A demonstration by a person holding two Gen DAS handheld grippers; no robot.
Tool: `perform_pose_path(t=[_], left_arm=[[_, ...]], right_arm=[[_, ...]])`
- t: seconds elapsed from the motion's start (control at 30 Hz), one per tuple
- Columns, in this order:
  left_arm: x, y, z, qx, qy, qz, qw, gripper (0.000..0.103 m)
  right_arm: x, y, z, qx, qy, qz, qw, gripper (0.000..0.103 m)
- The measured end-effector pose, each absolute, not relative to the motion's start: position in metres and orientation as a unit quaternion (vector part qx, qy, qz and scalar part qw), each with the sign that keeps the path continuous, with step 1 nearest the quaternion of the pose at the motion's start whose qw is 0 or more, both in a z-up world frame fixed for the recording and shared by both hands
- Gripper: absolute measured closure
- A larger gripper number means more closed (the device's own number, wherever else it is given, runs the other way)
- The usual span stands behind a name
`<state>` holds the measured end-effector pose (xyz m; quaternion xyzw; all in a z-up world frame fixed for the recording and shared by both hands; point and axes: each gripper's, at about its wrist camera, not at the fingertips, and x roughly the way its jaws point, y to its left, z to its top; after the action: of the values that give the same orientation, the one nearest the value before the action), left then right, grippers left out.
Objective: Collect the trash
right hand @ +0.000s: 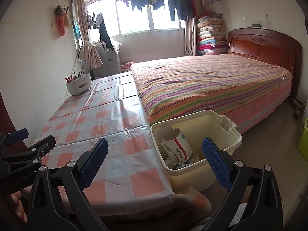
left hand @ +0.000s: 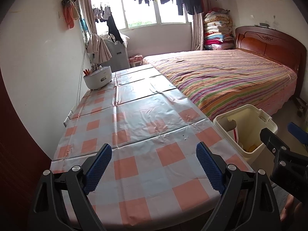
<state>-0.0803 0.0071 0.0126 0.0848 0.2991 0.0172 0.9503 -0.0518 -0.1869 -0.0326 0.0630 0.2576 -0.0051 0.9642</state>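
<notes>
Through the left wrist camera I see my left gripper (left hand: pixel 154 165) spread wide and holding nothing, poised over the checked tablecloth (left hand: pixel 134 127), which carries no loose litter I can make out; only a white pot of utensils (left hand: pixel 97 77) stands far back by the wall. The cream bin (left hand: pixel 248 129) sits on the floor off the table's right edge, well to this gripper's right. Through the right wrist camera, my right gripper (right hand: pixel 154 163) is likewise wide apart and empty, with the bin just ahead and slightly right. A torn white carton (right hand: pixel 178 147) lies inside, leaning, long axis tilted up-left. I judge the right hand nearer.
</notes>
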Motion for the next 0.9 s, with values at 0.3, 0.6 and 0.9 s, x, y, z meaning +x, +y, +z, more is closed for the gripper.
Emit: perform_pose_path(t=[0.3,0.6,0.9], left_arm=[[-0.0798,0.0083,0.0132,0.081,0.299,0.017,0.951,0.016],[-0.0795,0.0057,0.0125,0.087,0.300,0.012,0.950,0.016],[-0.0773,0.0018,0.0117,0.091,0.304,0.002,0.948,0.016]], right_arm=[[-0.0510,-0.1874,-0.0334,0.064,0.261,-0.005,0.963,0.007],[-0.0488,-0.1886,-0.0352,0.064,0.265,-0.004,0.962,0.007],[-0.0482,-0.1906,-0.0370,0.063,0.267,-0.006,0.962,0.007]])
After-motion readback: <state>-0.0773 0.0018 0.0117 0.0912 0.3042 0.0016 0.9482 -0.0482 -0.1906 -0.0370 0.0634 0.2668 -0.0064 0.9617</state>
